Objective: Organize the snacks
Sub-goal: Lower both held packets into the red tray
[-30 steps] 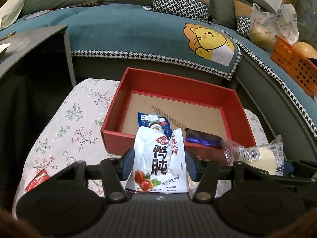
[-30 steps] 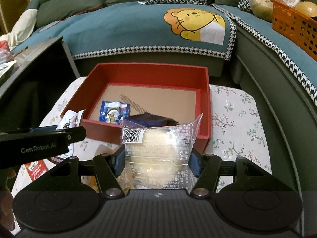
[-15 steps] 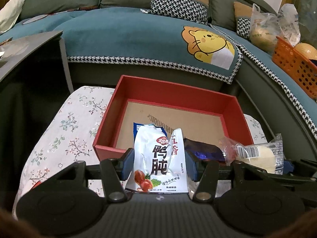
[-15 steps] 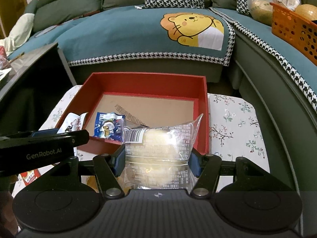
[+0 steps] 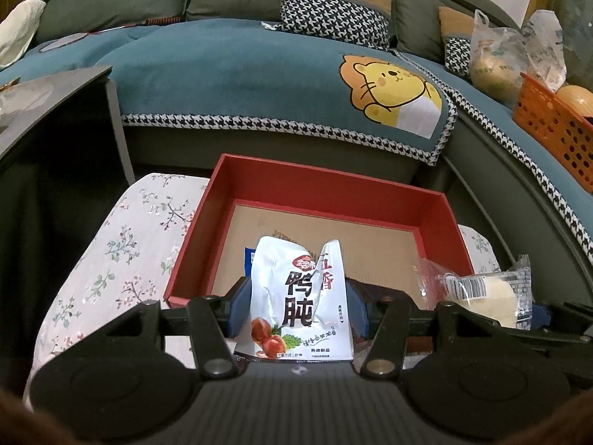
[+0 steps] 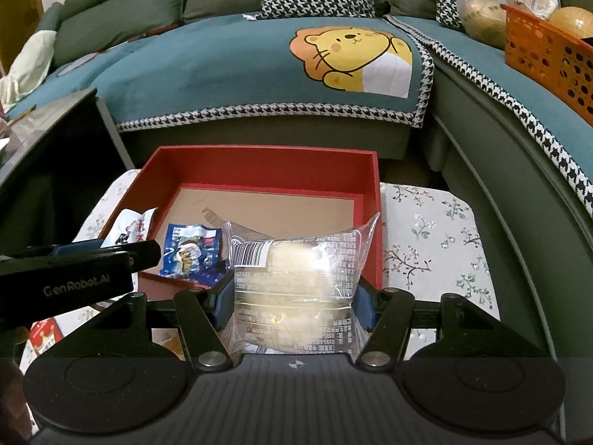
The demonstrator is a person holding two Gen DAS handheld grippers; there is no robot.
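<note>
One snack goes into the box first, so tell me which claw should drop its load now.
Probably the right claw. Its clear-wrapped bun hangs at the red box's near wall, facing bare cardboard. The left claw holds its white packet by the near-left corner, in front of the blue packet.

sofa (image 5: 237,74) — teal lion cover, green cushions | floral tablecloth (image 5: 122,244) | orange basket (image 6: 548,48) — right
</note>
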